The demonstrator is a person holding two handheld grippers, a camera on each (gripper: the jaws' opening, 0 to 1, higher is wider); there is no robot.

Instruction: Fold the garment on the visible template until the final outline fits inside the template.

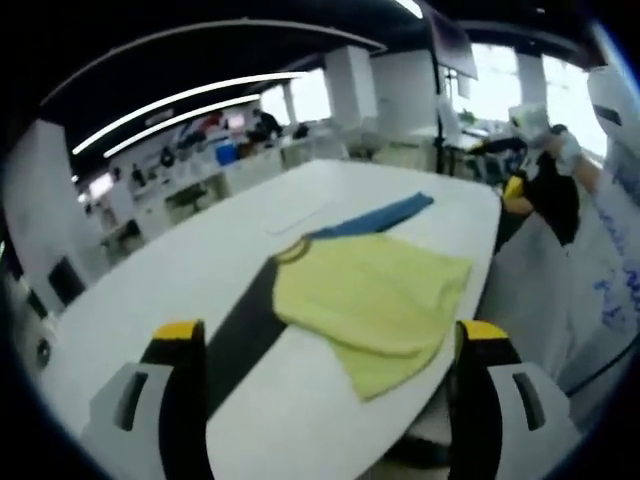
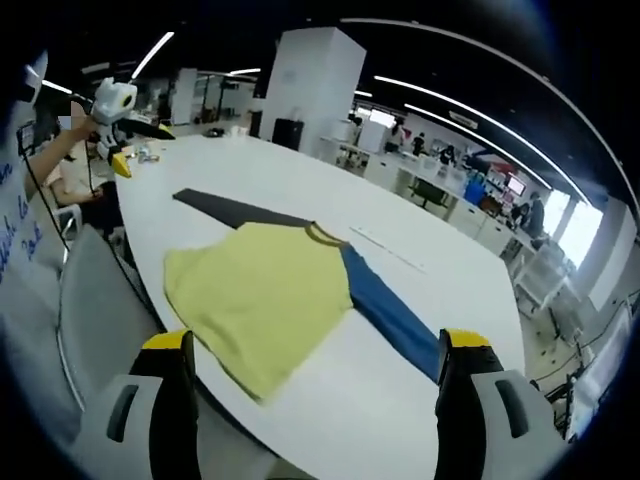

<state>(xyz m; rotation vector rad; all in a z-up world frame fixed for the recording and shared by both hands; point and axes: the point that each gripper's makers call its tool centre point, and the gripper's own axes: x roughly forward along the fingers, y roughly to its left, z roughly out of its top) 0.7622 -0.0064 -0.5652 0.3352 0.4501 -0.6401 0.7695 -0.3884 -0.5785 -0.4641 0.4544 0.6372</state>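
You're working under long ceiling light strips [image 1: 190,100] that light the white table [image 2: 300,180] evenly, with faint shadows. The windows [image 1: 520,80] blow out to glare. Edges bend strongly, and distant desks look soft, perhaps from motion blur.

left tongs [image 1: 330,375] jaws spread wide, right tongs [image 2: 315,385] jaws spread wide, both holding nothing

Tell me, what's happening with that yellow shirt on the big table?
A person holds a gripper in each hand, and both the left gripper and the right gripper hang open above the near edge of the white table, holding nothing. The yellow shirt lies spread on the table, with one dark sleeve and one blue sleeve stretched out to the sides. No fold is visible yet. Another person at the far end holds similar grippers.
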